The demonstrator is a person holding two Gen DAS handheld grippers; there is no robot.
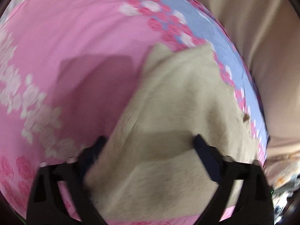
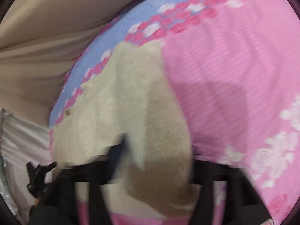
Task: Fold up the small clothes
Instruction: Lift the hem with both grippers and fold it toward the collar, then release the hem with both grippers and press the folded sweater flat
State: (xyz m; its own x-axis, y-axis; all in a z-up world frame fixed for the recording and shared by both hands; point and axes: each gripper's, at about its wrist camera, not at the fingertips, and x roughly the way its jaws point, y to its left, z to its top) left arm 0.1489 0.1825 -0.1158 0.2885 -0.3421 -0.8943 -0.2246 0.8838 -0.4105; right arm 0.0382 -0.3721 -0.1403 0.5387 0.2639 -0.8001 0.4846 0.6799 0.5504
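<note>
A small cream fleece garment [image 1: 178, 101] lies on a pink floral bedspread [image 1: 75, 37]. It has a small brown button [image 1: 246, 117] near its right edge. My left gripper [image 1: 150, 144] is open, its two black fingers wide apart over the near part of the garment, the cloth lying between them. In the right wrist view the same garment [image 2: 131, 97] runs up from the camera. My right gripper [image 2: 155, 150] is mostly covered by the cloth; only its left finger [image 2: 120, 150] shows, blurred, and I cannot tell its state.
The bedspread [image 2: 234, 75] has a blue band with pink and white roses [image 1: 206, 28] along its far edge. Beyond it hangs beige fabric [image 1: 262, 37]. A pale striped cloth [image 2: 20, 140] lies at the left of the right wrist view.
</note>
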